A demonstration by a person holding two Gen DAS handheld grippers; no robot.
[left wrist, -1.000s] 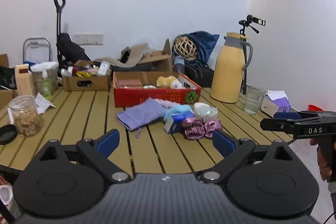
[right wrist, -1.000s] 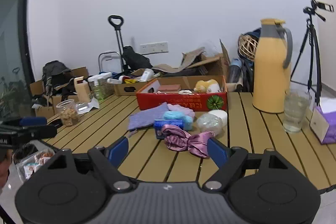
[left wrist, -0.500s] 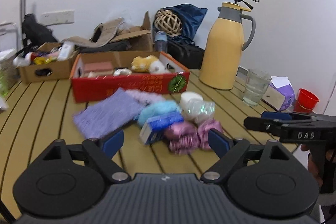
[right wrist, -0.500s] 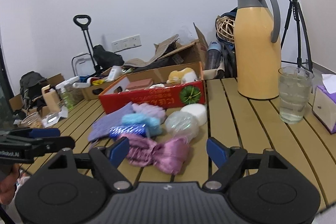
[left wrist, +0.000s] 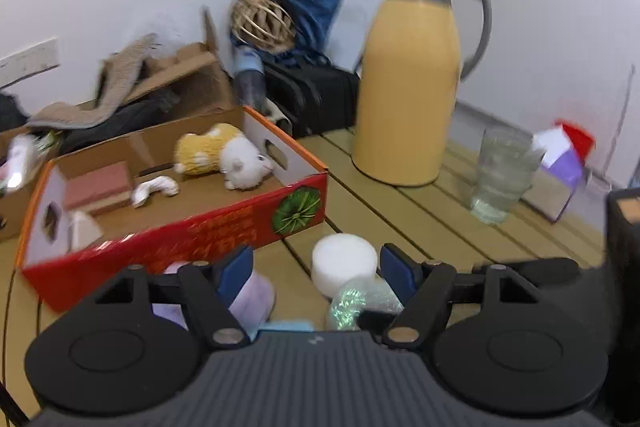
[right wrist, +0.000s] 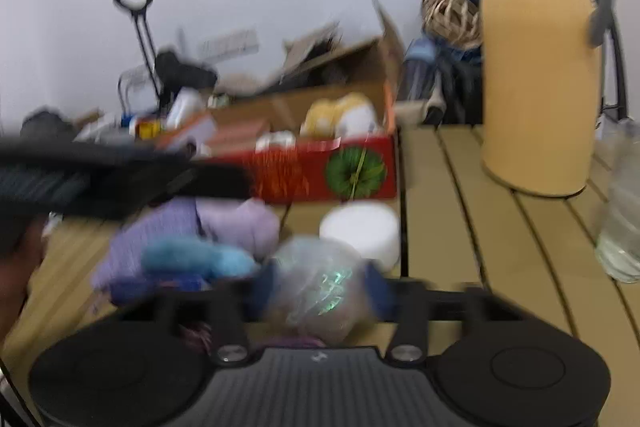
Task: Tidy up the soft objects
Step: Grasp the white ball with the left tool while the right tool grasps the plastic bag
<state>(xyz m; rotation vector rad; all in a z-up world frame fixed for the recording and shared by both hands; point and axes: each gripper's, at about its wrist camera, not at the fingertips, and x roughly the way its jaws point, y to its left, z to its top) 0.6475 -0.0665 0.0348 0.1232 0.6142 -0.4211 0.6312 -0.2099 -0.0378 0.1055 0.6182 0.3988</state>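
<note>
A pile of soft things lies in front of the red cardboard box [left wrist: 224, 231]: a white round pad [left wrist: 344, 261], a clear shimmering bag [right wrist: 320, 281], a lilac cloth [right wrist: 240, 223] and a blue fluffy piece [right wrist: 196, 259]. My right gripper [right wrist: 320, 287] is closing, and its blue pads sit against both sides of the shimmering bag. My left gripper [left wrist: 316, 273] hovers over the pile with its jaws closing. The white pad lies between its fingers, untouched. Inside the box lie a yellow and white plush toy [left wrist: 220, 155] and a pink sponge [left wrist: 98, 187].
A tall yellow jug [left wrist: 408, 99] stands right of the box on the slatted wooden table [left wrist: 400, 211], with a glass [left wrist: 500, 179] and a purple tissue box [left wrist: 560, 167] beyond it. Cardboard boxes, bags and a wicker ball [left wrist: 260, 23] crowd the back.
Both grippers have moved forward and down to the pile. The right jaws have narrowed around the shimmering bag. The left jaws have narrowed too, and its view has swung right towards the jug.
</note>
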